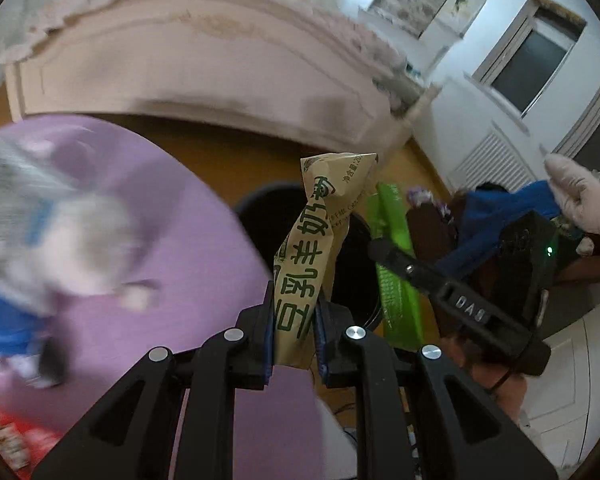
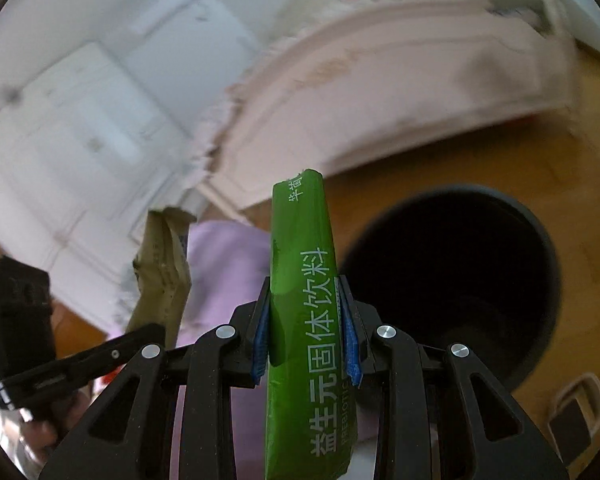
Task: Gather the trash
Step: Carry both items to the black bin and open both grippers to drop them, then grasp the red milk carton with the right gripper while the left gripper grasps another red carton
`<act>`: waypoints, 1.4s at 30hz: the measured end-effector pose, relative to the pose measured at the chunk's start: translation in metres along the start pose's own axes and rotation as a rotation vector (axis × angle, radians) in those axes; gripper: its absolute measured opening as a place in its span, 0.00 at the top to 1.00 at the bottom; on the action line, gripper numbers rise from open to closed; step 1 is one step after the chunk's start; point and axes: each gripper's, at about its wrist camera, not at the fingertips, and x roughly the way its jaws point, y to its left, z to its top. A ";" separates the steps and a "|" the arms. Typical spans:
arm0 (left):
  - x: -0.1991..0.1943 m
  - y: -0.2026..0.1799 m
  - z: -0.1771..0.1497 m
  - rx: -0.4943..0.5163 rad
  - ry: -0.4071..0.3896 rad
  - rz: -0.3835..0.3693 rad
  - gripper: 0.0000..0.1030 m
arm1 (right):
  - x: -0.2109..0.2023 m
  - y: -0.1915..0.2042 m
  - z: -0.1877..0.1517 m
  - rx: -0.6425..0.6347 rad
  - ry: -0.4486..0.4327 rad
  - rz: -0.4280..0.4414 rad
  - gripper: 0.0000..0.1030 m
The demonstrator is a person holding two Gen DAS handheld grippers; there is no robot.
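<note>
The left gripper (image 1: 294, 330) is clamped on a tan sachet (image 1: 312, 248), holding it at its lower part. The right gripper (image 2: 306, 338) is clamped on a green sachet (image 2: 306, 320) near its middle. Both packets look light, thin and soft, a little crumpled, so a pinch across the flat faces seems enough. Just beyond them, on the wooden floor (image 2: 560, 184), stands the black bin (image 2: 548, 240), open at the top.

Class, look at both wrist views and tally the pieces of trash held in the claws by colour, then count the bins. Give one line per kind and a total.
Tan wrapper: 1
Green packet: 1
Black bin: 1
Total: 3
</note>
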 end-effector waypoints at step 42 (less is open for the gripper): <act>-0.148 0.093 -0.067 -0.154 -0.261 0.382 0.19 | 0.022 0.166 -0.042 -0.454 0.162 0.312 0.25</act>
